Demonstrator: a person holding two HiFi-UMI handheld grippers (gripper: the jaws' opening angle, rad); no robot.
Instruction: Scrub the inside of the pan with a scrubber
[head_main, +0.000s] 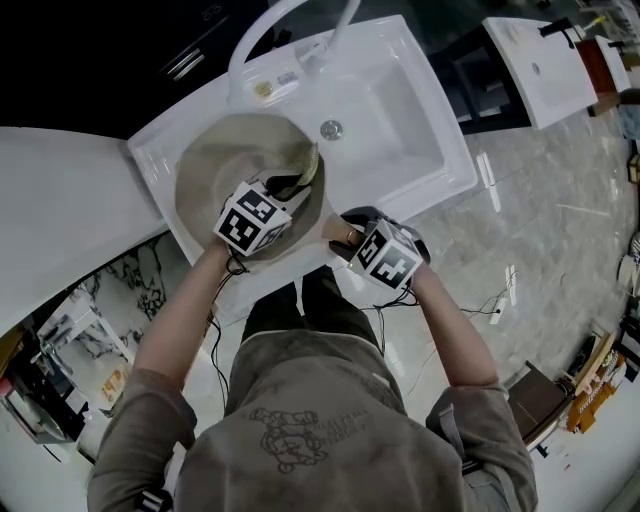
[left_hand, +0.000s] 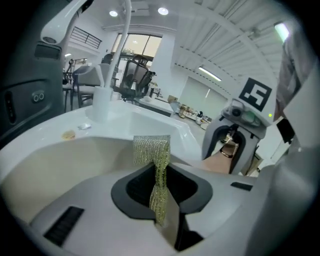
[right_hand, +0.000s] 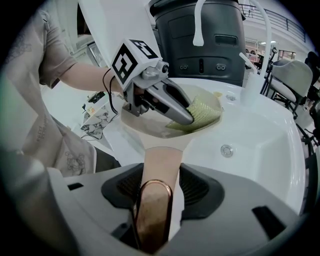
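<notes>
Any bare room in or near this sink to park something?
Free: basin floor right of the drain, up to the right wall of the sink; white counter left of it. Crowded: left half, with pan, scrubber, left gripper, right gripper.

Taupe short-sleeved T-shirt (head_main: 330, 400) with outline print, dark trousers (head_main: 300, 305).

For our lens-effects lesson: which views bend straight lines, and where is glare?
Left gripper view: fisheye curving, dark corners, ceiling lights glaring, scrubber sharp. Right gripper view: bowing on the sink rim, pan handle nearest the lens soft. Head view: evenly lit, sharp throughout.
</notes>
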